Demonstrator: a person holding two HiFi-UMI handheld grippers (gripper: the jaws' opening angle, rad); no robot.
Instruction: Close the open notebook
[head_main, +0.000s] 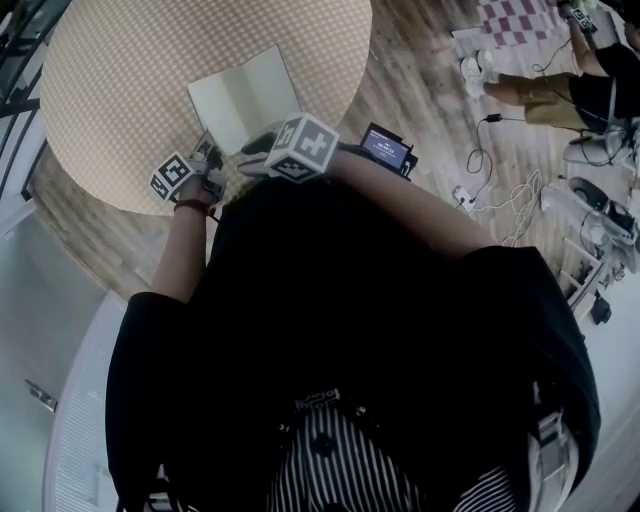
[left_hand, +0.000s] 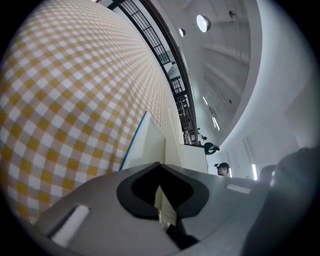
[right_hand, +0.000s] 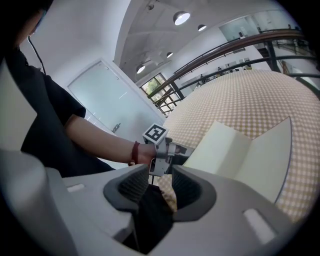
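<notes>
Notebook lies open, flat on table. Left gripper is clenched on its near edge, a cream leaf between the fingers. Right gripper is released and empty, with the notebook ahead-right of its fingers. The table runs wide past the notebook's far and left edges.

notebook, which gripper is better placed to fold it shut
Left, probably. The left gripper is shut on a cream edge of the notebook, so it could swing that half over. The right gripper is open, with nothing between its jaws.
</notes>
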